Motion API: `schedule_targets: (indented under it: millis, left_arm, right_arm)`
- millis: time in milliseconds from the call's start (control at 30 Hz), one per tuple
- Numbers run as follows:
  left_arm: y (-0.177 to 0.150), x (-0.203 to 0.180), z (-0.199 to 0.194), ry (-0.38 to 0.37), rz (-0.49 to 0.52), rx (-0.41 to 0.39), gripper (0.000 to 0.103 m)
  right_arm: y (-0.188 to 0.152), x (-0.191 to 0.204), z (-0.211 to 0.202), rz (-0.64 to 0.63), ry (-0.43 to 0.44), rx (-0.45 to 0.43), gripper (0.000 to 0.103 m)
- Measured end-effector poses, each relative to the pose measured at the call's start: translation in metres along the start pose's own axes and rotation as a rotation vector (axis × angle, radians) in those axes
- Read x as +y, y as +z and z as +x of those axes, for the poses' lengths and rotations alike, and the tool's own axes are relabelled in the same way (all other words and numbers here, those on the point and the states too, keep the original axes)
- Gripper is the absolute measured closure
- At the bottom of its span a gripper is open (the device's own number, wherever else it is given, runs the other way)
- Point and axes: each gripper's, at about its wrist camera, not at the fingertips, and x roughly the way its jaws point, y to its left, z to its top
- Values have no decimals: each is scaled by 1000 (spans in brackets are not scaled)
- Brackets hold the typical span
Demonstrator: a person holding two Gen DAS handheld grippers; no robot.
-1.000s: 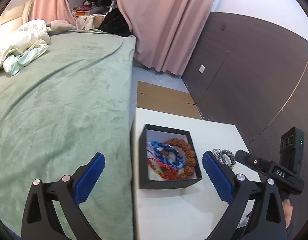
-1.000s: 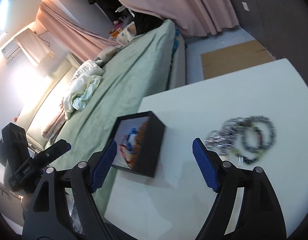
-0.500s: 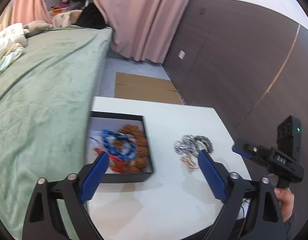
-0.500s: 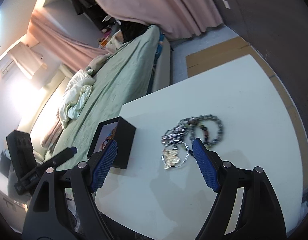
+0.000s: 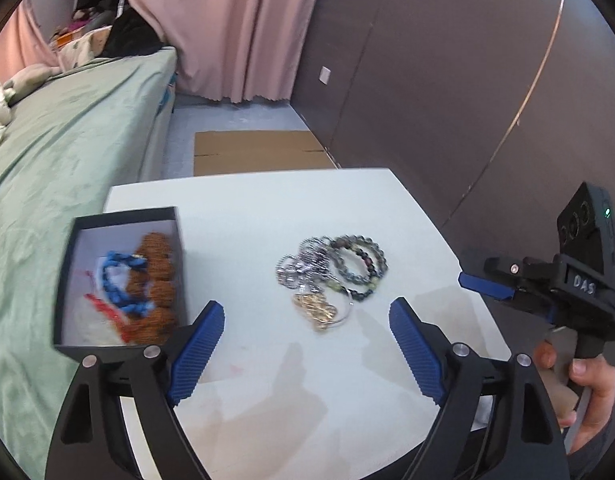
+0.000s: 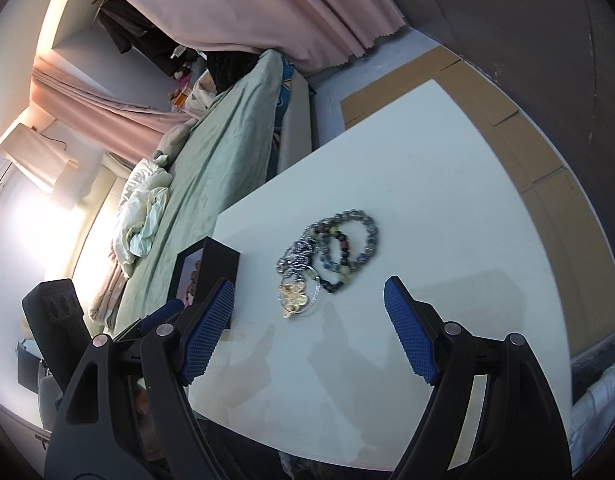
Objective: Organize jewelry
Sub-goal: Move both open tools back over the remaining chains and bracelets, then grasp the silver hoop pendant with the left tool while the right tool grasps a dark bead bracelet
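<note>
A black box [image 5: 123, 216] lined in white stands at the left edge of the white table [image 5: 267, 208]. It holds a brown bead bracelet [image 5: 155, 272], a blue braided one [image 5: 119, 280] and a red cord [image 5: 103, 308]. To its right, loose on the table, lies a pile: dark bead bracelets [image 5: 359, 268], a silver chain [image 5: 303, 268] and a gold flower pendant [image 5: 317, 308]. My left gripper [image 5: 307, 308] hangs open just short of this pile, nothing between its fingers. My right gripper [image 6: 309, 282] is open over the same pile [image 6: 339, 248], with the box [image 6: 221, 264] to its left.
A bed with a green blanket [image 5: 47, 160] runs along the table's left side. Flat cardboard [image 5: 259, 152] lies on the floor beyond the table, with a dark wall panel [image 5: 427, 80] to the right. A hand [image 5: 591, 376] grips the right gripper's handle at the table's right edge.
Both grippers have swung right, from the box toward the loose pile, which now lies ahead between their fingers. The left jaws have narrowed slightly; the right jaws look unchanged.
</note>
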Motion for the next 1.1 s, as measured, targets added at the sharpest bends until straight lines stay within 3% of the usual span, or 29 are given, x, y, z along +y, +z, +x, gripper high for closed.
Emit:
schedule_targets:
  millis: [300,600,700,867,1000,1100]
  left_arm:
    - [-9,-26,60,42,80,93,21]
    - [-10,-34,93,109,140,110,22]
    - [-10,-35,105,129,166,123,28]
    - [-11,-35,112,155,185,115,55]
    - [-7,-29,109,122,157,121,56]
    - [-4,-26,98,106,144,105,56]
  right_arm:
    - [7,-12,-1,22,-28,16,25]
    - [9,-11,2,26,-25,30,25]
    - [9,-11,4,35,-32,32,25]
    - [12,-10,11,41,-55,35,25]
    - [16,-9,22,43,-79,45,26]
    - [20,-9,32,49,-84,57,35]
